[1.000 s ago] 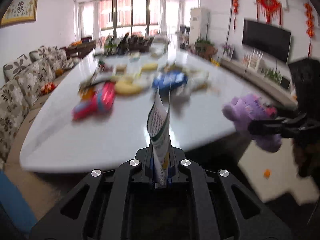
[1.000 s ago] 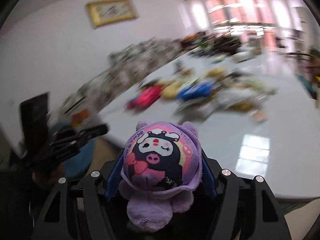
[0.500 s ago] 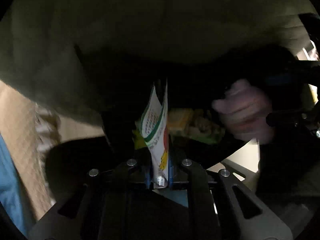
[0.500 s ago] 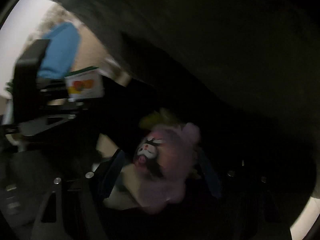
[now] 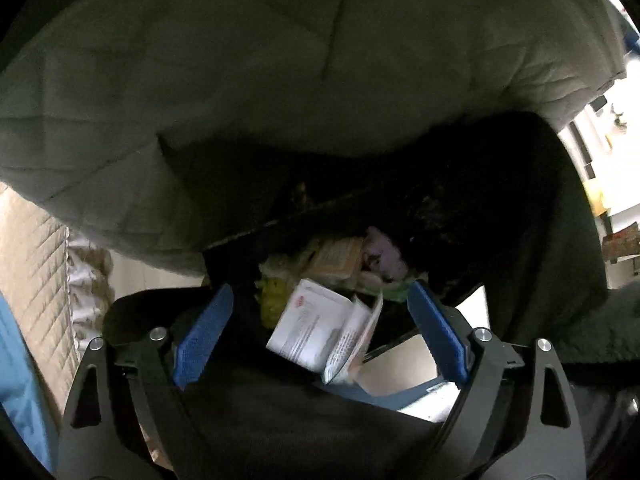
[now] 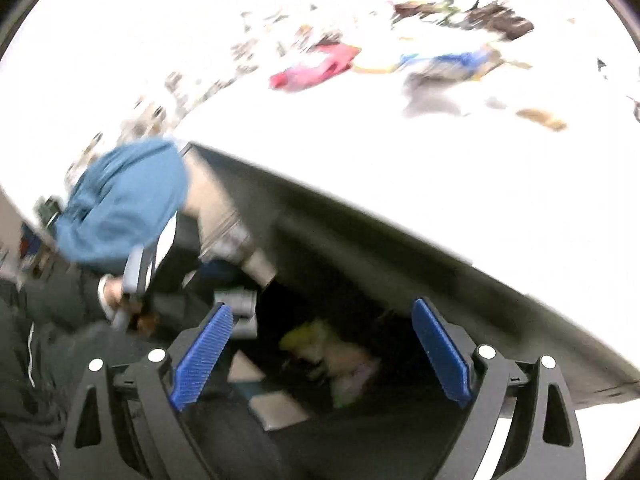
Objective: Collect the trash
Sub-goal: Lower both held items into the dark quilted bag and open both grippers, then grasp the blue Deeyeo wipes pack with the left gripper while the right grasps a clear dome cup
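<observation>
Left wrist view first. Left gripper (image 5: 320, 320) pointing steeply down into a dark bag (image 5: 500, 216), blue pads (image 5: 202, 340) spread wide, jaws just been opening. White carton (image 5: 316, 328) sitting loose in the gap between them, tilted, touching neither pad. Red logo near its top corner and rows of small print on the side flap, all too smeared to read. Further down in the bag: something yellow (image 5: 272, 300), an orange-and-white packet (image 5: 336, 256) with printed lines (unreadable too), and a bit of the purple plush (image 5: 384, 252) at the right of the pile. Big olive quilted fabric (image 5: 280, 60) filling the top half of the frame. Beige quilted surface (image 5: 28, 272) and a strip of blue (image 5: 16, 380) off to the left.

Right wrist view. Right gripper (image 6: 320, 344) angled down over the same dark opening, pads (image 6: 202, 356) also wide apart, jaws just been opening, nothing between them. Below, in the dark: a yellow lump (image 6: 304, 336) and a pale pinkish-purple shape (image 6: 352, 368), probably the plush, blurry. No readable text anywhere here. White table (image 6: 440, 184) blown out above, with a pink wrapper (image 6: 316, 68) and a blue one (image 6: 452, 62) among blurred litter well away from the gripper. Blue cloth (image 6: 120, 200) at left, with a hand (image 6: 114, 296) just under it gripping a grey handle.
</observation>
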The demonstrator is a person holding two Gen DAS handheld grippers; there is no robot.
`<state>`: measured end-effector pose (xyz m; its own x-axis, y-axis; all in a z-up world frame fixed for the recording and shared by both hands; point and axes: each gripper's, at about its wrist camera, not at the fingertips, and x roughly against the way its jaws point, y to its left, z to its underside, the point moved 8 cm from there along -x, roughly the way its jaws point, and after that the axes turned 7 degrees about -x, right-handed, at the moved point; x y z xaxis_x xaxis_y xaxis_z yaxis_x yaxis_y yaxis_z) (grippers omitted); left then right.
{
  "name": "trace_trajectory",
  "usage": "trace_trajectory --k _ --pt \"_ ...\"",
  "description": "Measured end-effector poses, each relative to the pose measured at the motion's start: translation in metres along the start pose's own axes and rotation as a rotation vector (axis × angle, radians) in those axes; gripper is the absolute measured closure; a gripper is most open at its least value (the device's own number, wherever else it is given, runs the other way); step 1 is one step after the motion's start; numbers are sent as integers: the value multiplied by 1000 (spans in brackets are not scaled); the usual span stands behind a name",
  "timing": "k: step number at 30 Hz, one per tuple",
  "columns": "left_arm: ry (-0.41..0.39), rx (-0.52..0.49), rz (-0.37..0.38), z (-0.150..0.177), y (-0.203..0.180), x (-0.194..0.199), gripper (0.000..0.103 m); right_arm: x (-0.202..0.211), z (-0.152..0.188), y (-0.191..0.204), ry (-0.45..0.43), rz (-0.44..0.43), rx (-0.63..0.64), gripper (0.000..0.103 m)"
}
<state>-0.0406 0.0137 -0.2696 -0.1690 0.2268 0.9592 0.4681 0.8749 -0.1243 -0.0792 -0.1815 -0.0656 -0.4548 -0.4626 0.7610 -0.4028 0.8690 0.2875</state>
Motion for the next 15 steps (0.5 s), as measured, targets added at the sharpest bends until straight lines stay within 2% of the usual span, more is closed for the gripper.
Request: trace_trajectory --k 2,4,7,10,11,12,14,15 --pt "57 19 0 4 1 -15 16 13 -17 -15 -72 30 -35 13" --pt "65 29 12 5 1 -17 16 31 -41 -42 -155 112 -74 13" --pt "20 12 4 2 0 3 16 39 -77 -89 -260 289 -134 13" --pt "-76 -19 -18 -10 -4 43 16 19 -104 -134 -244 425 -153 13" --pt "-120 -28 -39 -17 -4 60 16 13 -105 -141 -232 441 -155 13" --pt "-154 -33 -60 -22 -4 75 16 0 -113 -155 -200 457 -166 17" --pt "-222 -33 -104 -34 -4 103 16 -19 -121 -170 -164 434 -197 32" --pt "-259 -28 -124 -41 -5 117 16 -26 -124 -178 -143 415 -213 47"
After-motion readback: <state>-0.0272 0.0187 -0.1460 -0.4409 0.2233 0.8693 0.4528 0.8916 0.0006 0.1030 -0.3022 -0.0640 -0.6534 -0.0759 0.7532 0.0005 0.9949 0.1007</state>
